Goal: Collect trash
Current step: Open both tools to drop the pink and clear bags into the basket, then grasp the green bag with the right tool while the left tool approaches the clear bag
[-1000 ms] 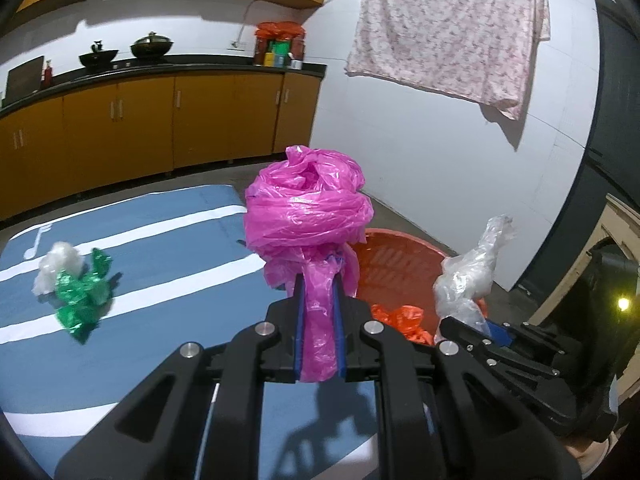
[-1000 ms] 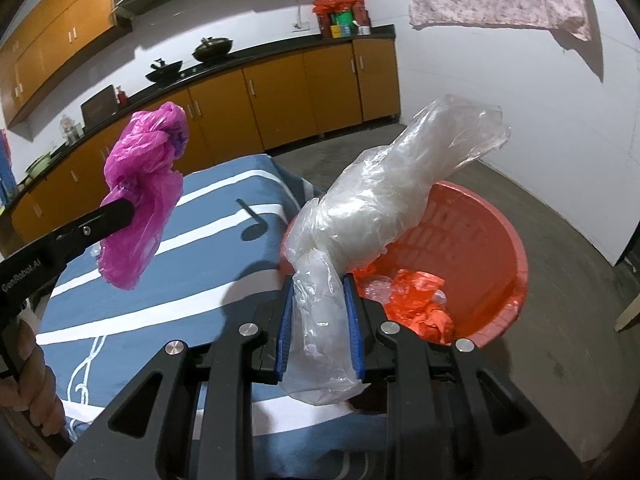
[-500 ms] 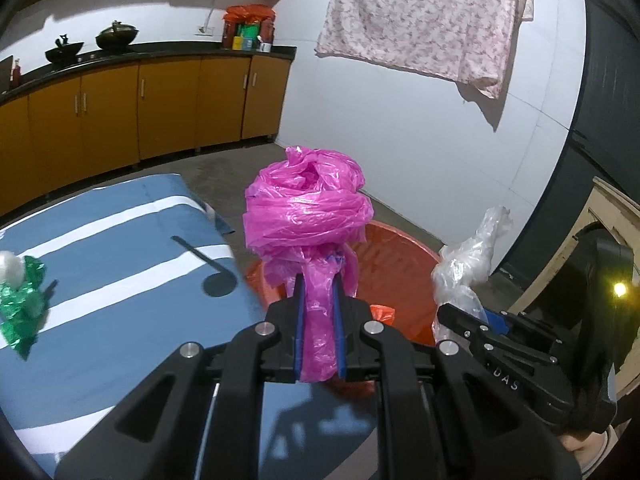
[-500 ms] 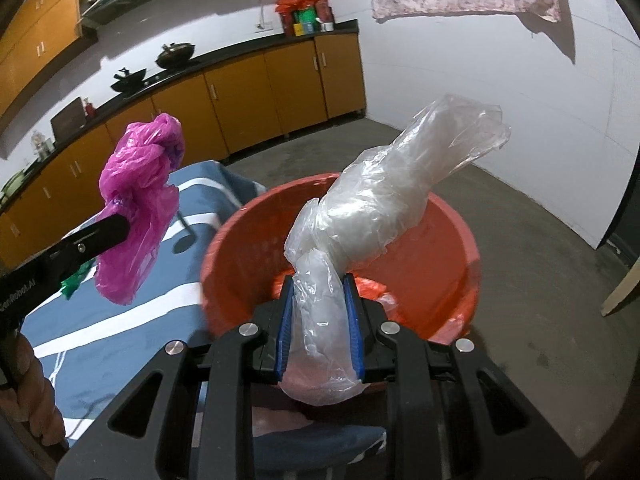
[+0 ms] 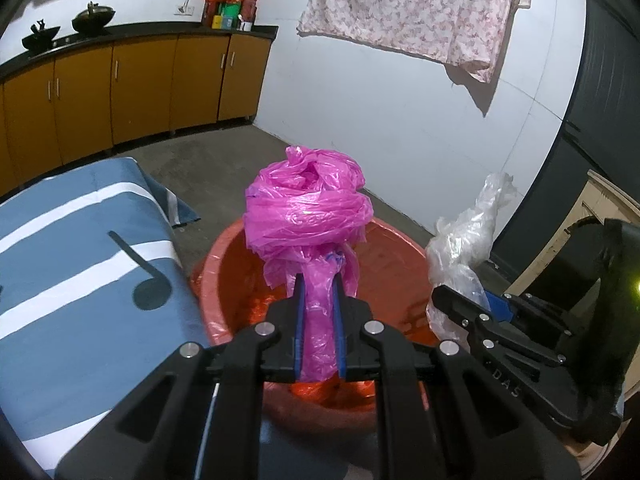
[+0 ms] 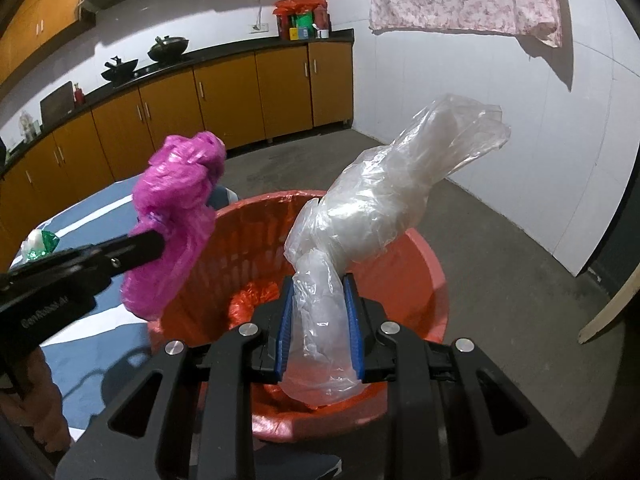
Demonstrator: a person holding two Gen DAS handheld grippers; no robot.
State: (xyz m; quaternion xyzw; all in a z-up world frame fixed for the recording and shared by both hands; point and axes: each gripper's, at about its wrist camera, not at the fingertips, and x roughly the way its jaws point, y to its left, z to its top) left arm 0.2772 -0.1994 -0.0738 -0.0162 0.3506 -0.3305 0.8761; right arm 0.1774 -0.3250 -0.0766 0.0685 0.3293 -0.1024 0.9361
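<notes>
My left gripper [image 5: 318, 292] is shut on a crumpled pink plastic bag [image 5: 306, 212], held above the near side of the orange basket [image 5: 404, 252]. In the right wrist view that pink plastic bag [image 6: 176, 208] hangs over the left rim of the orange basket [image 6: 434, 280]. My right gripper [image 6: 320, 292] is shut on a clear plastic bag [image 6: 384, 204], which sticks up over the basket's mouth. The clear plastic bag [image 5: 464, 240] and the right gripper [image 5: 460, 300] show at the right of the left wrist view. Orange plastic trash [image 6: 250, 300] lies inside the basket.
A blue striped cloth [image 5: 80, 256] covers the surface to the left of the basket. A green and white wad [image 6: 38, 244] lies on it further left. Brown cabinets [image 6: 224, 96] line the back wall, and a floral cloth [image 5: 420, 12] hangs on the white wall. Bare concrete floor [image 6: 500, 264] lies to the right.
Both grippers have swung from over the blue cloth toward the orange basket, which now sits right under the two bags. The grips on both bags are unchanged.
</notes>
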